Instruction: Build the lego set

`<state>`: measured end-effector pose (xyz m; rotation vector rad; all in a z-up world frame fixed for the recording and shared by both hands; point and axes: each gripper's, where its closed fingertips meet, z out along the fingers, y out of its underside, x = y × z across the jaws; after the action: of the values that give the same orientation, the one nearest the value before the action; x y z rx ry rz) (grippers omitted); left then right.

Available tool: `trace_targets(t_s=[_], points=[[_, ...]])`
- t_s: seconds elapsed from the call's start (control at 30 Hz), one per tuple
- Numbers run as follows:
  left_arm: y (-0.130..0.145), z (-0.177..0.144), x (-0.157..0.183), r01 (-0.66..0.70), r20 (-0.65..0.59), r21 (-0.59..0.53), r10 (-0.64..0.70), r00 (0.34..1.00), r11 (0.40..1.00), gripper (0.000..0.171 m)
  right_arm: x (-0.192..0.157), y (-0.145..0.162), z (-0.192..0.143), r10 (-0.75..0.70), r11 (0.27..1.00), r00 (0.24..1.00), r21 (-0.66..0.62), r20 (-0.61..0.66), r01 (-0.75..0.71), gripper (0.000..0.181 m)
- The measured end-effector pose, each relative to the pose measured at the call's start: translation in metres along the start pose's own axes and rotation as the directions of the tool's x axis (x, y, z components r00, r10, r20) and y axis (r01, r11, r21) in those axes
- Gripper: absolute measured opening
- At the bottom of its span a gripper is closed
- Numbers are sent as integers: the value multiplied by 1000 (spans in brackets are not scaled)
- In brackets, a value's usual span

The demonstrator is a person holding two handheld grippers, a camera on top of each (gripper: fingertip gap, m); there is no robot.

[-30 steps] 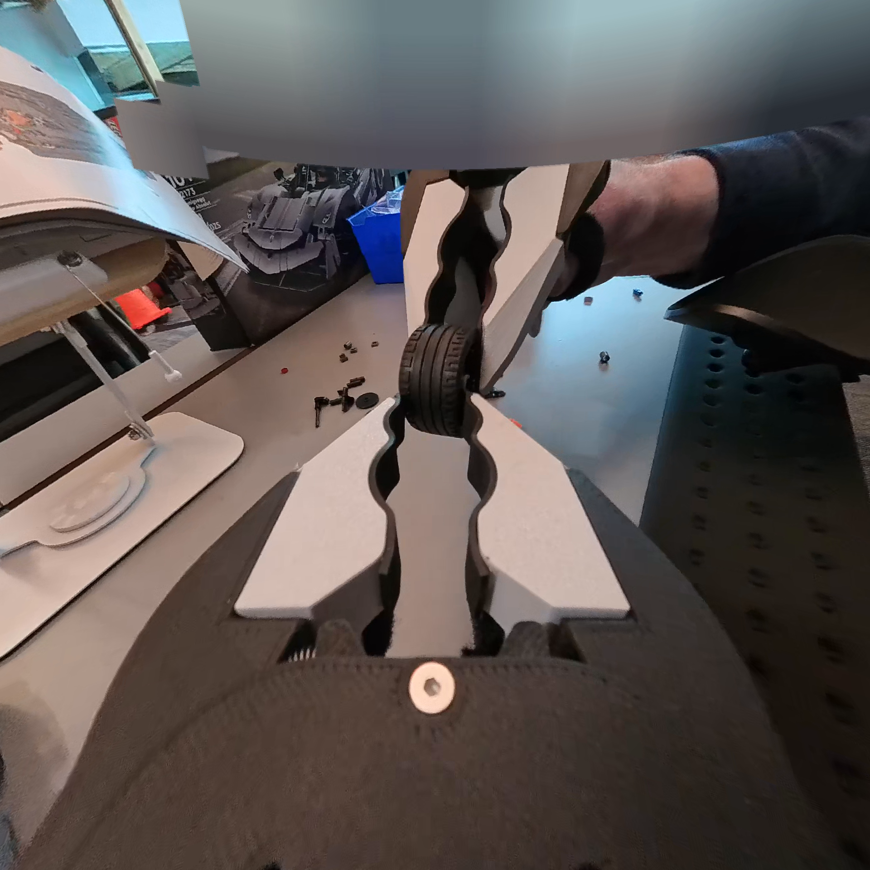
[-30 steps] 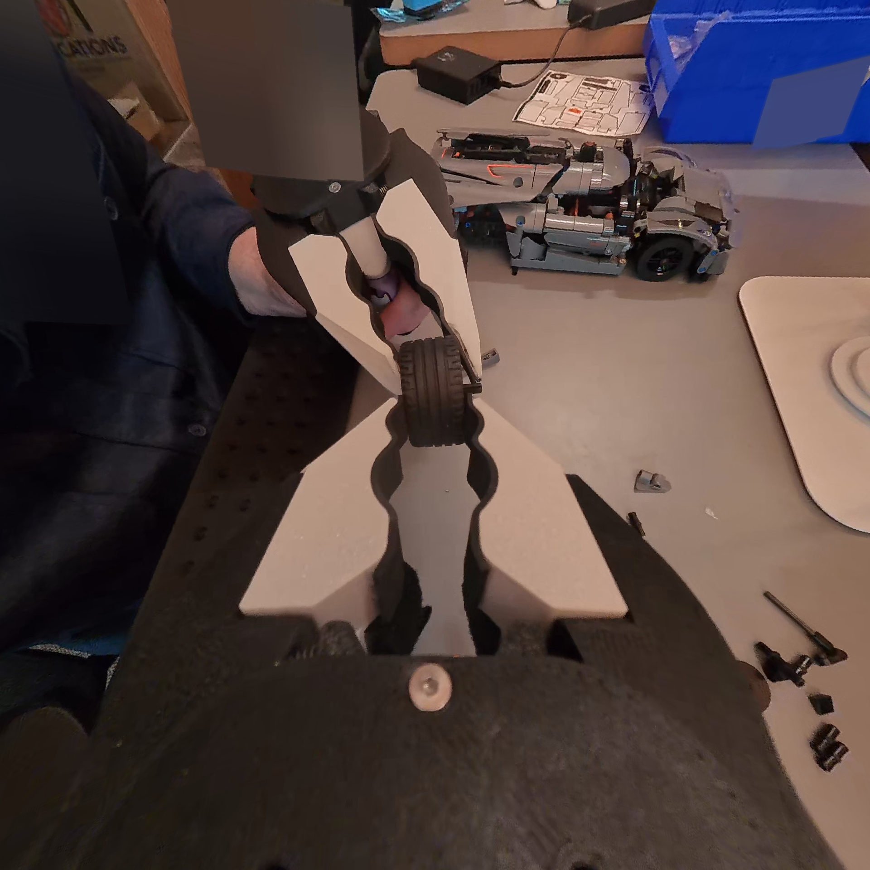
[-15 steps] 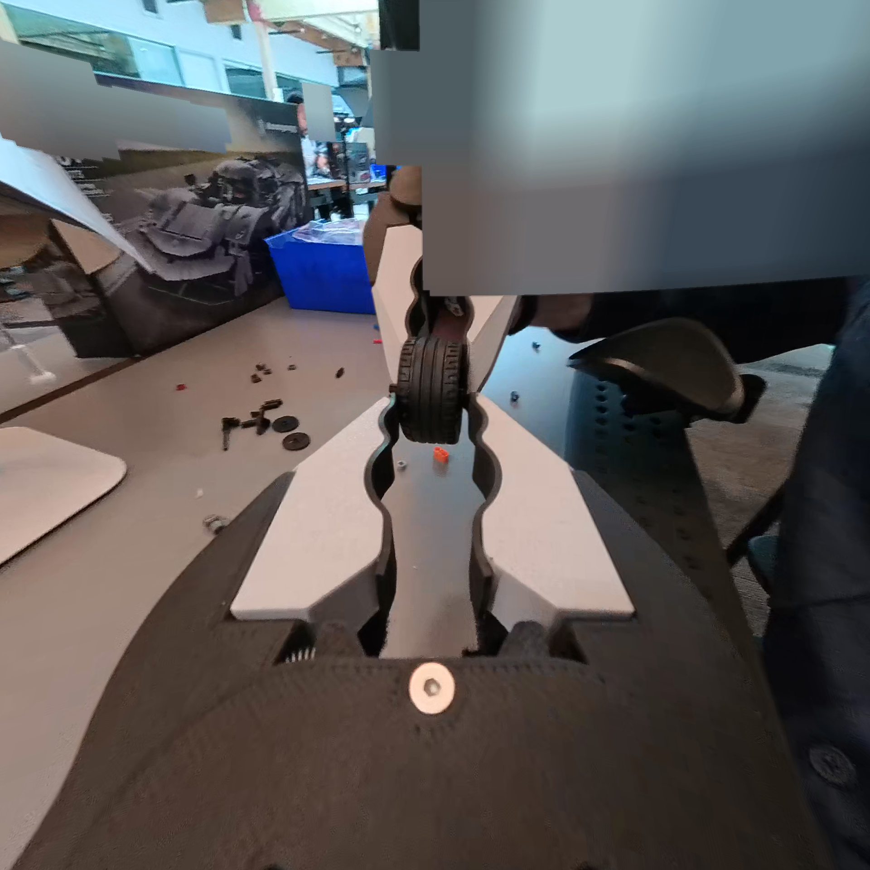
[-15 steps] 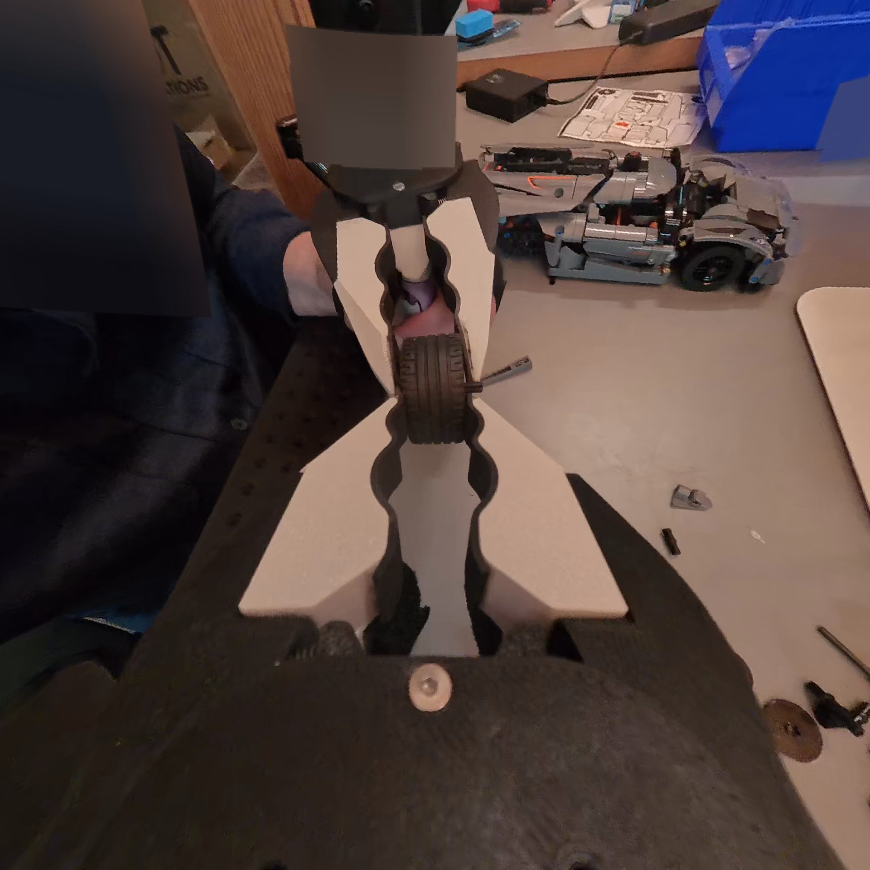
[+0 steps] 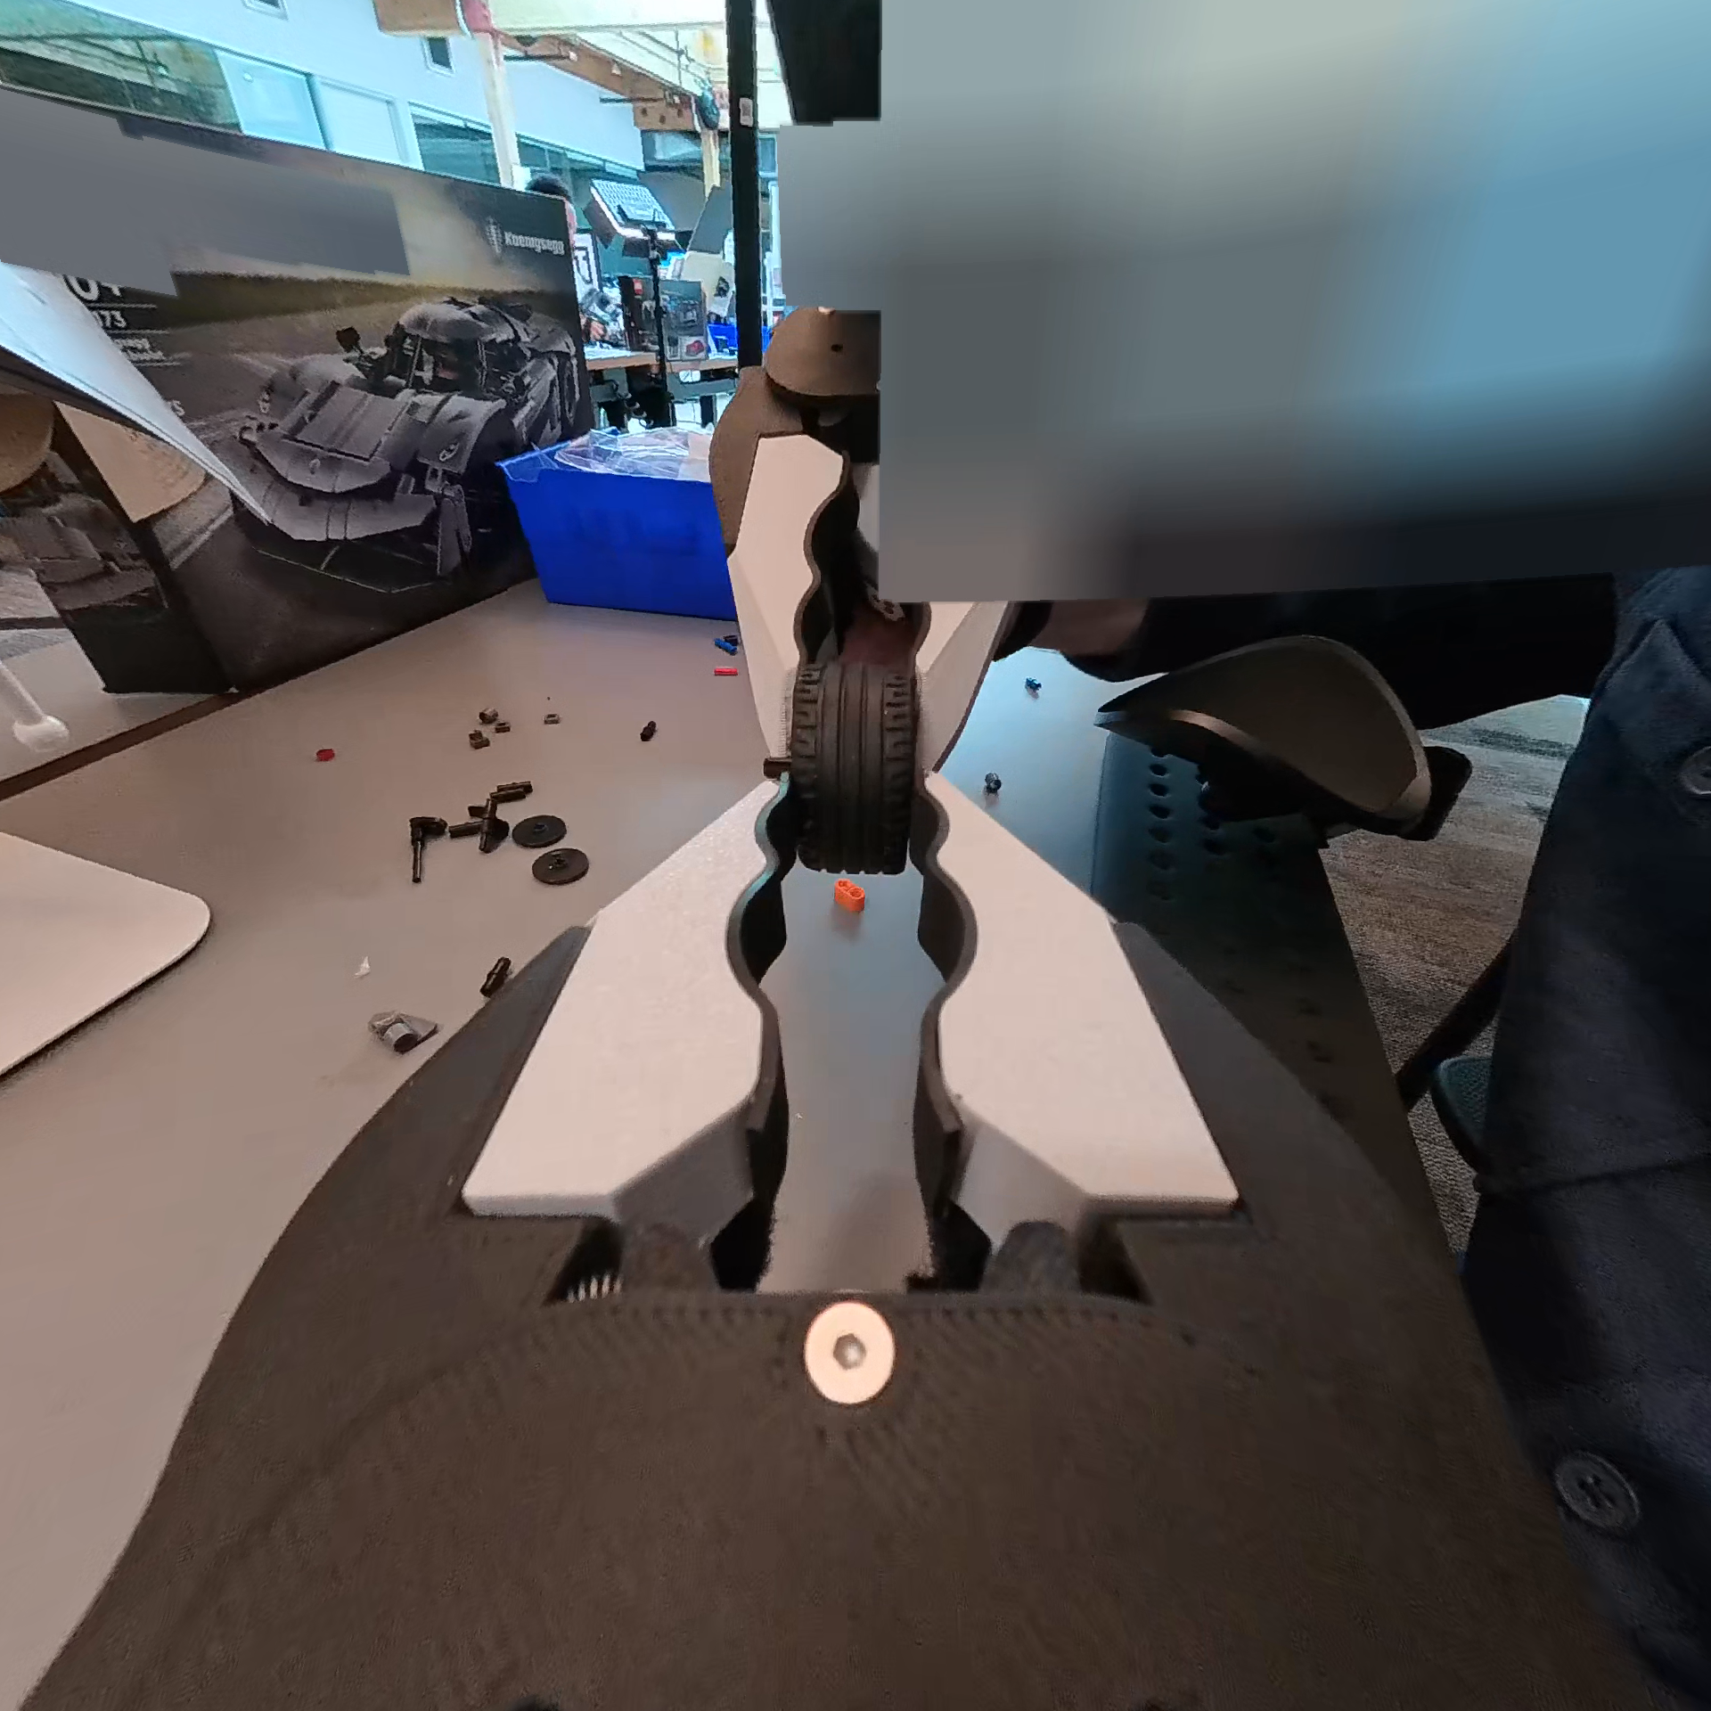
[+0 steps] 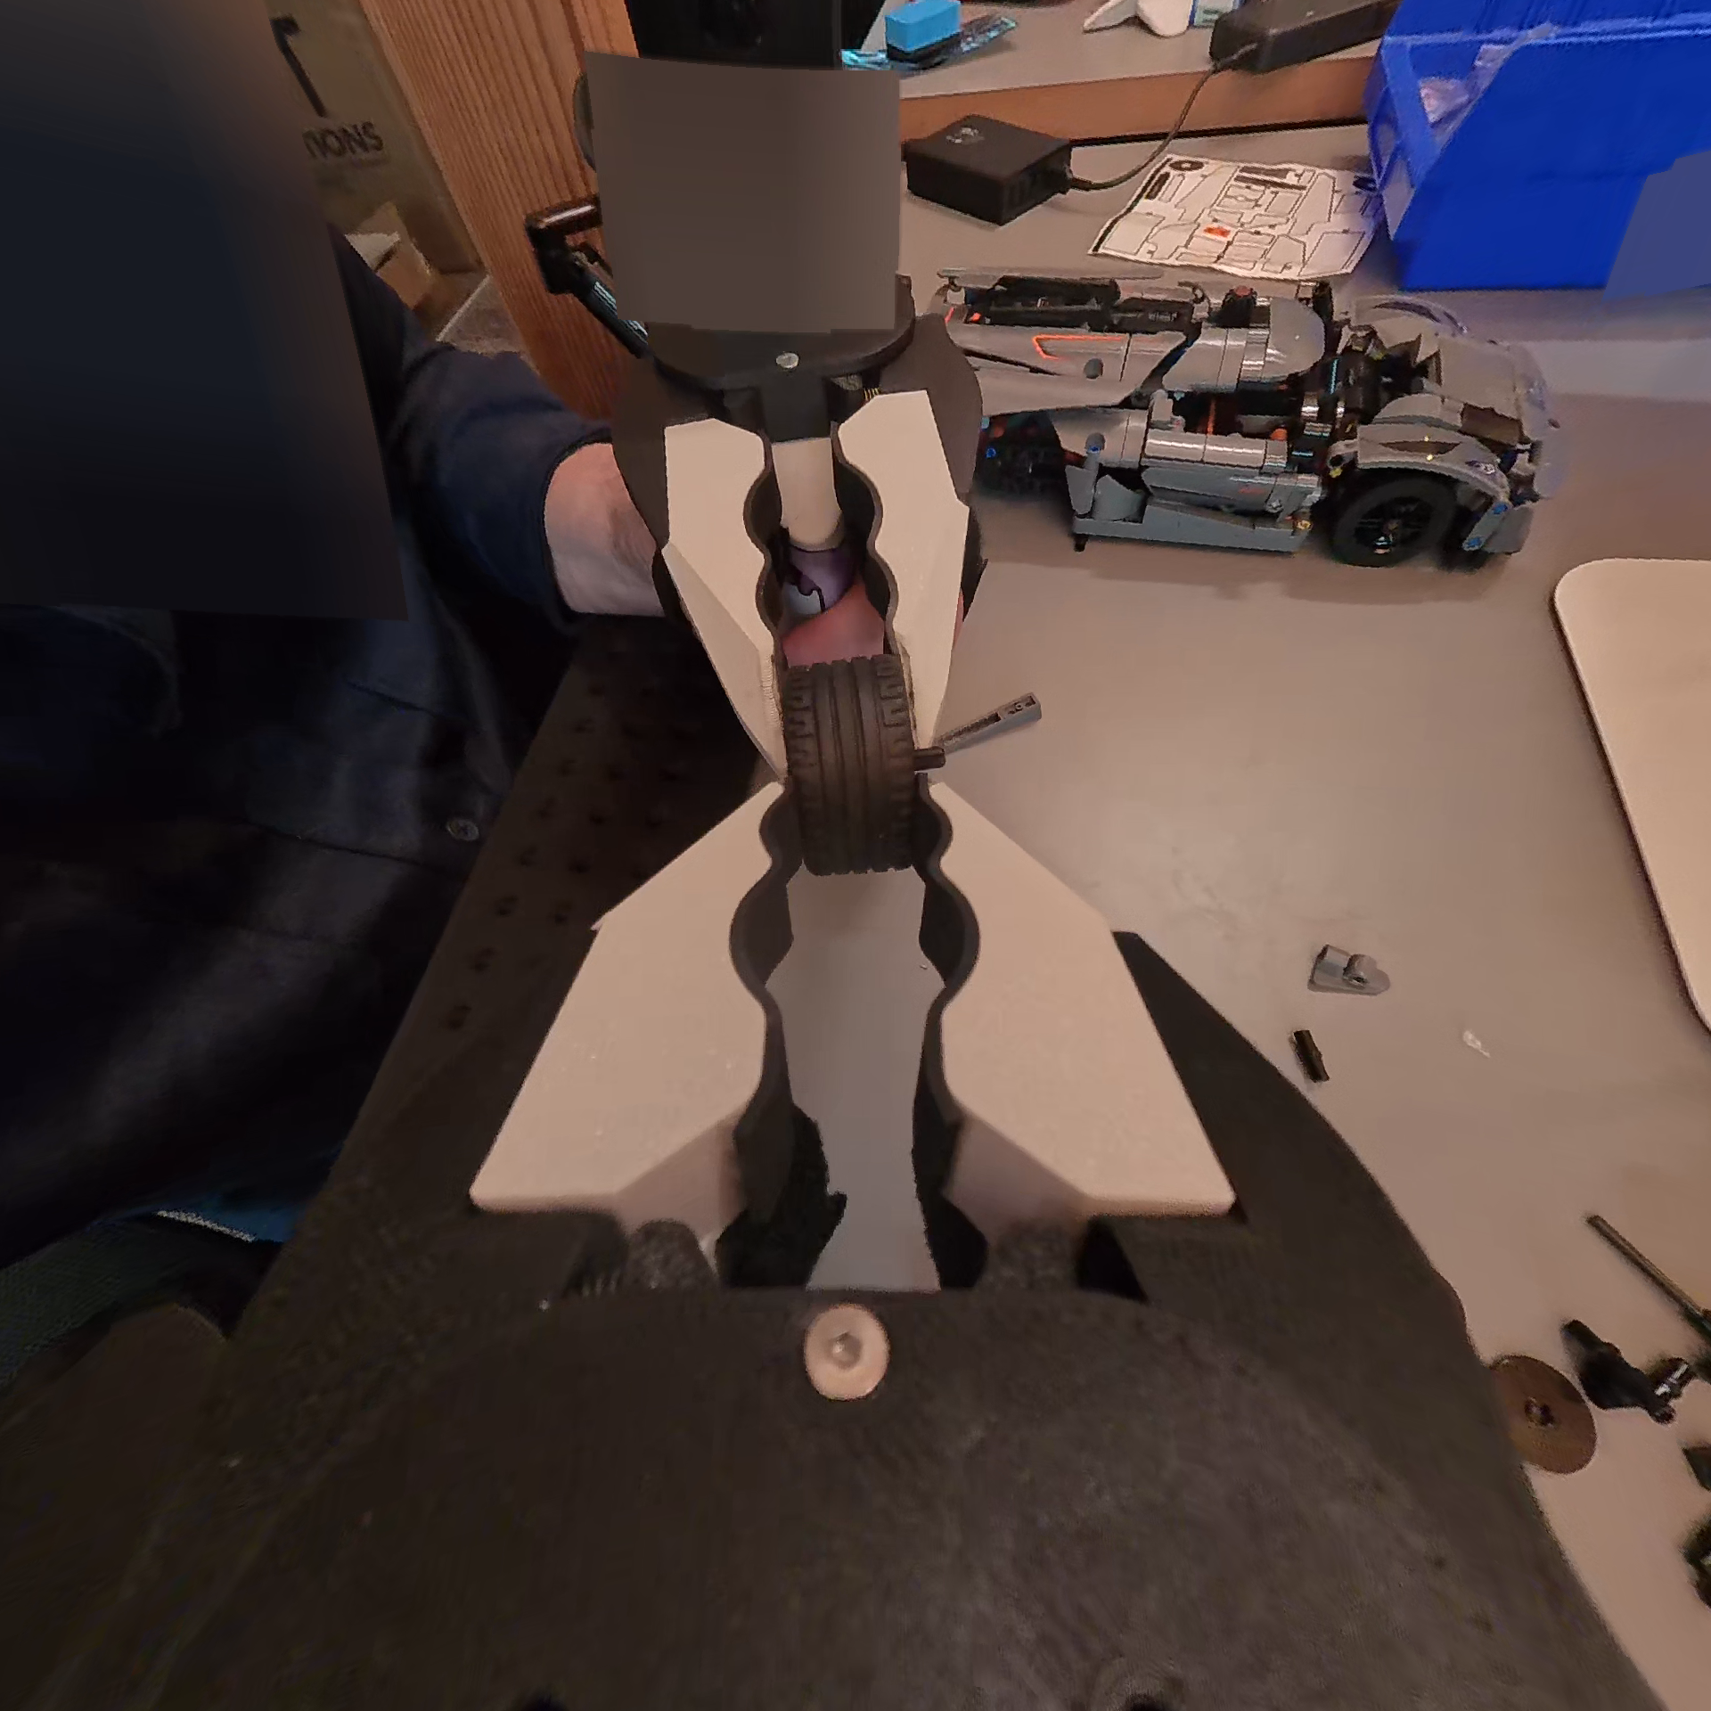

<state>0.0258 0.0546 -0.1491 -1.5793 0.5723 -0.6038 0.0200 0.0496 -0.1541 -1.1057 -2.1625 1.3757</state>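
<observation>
Right now you hold one black wheel [image 5: 854,764] between both tools, above the near edge of the grey table [image 5: 278,1157]. Your left gripper [image 5: 852,815] pinches the lower part of the tyre with its jaws closed on the sidewalls; your right gripper [image 6: 850,815] meets it head-on and clamps the same wheel [image 6: 850,773] from the opposite side. A short black axle stub [image 6: 929,755] sticks out of the hub.

Below the wheel a small orange piece [image 5: 849,895] lies on the tabletop. Just to your side runs a dark perforated panel [image 5: 1231,926] along the table's edge, with a chair armrest [image 5: 1296,713] and your dark sleeve beyond it, so room is tight there.

Toward the middle, the surface is open, broken by a scatter of small black pins and discs [image 5: 518,829], a grey wedge piece [image 6: 1347,972] and the corner of a white pad [image 6: 1639,741].

Farther off stands the partly built grey car [image 6: 1231,426], resting on its wheels, well apart from the grippers. Behind it lie a sticker sheet [image 6: 1231,218] and a black power adapter [image 6: 986,167].

At the far edge sits a blue bin [image 5: 620,532] holding clear plastic bags; what the bags hold cannot be told. Beside it the set's box [image 5: 370,417] stands upright.
</observation>
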Motion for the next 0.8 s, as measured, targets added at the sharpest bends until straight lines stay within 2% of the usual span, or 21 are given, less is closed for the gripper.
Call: trace_targets(t_s=[0.43,0.57,0.8], points=[[4,-1,-1,-28,27,-29,28,999,999,20,2,3,2,-14,997,999,-74,-44,11,20],[4,1,2,-46,8,-32,46,999,998,21,-3,3,3,26,998,1000,-54,15,-25,25],[1,0,4,-22,-23,-11,22,1000,1000,21,-7,0,1,81,997,993,0,91,-81,23]])
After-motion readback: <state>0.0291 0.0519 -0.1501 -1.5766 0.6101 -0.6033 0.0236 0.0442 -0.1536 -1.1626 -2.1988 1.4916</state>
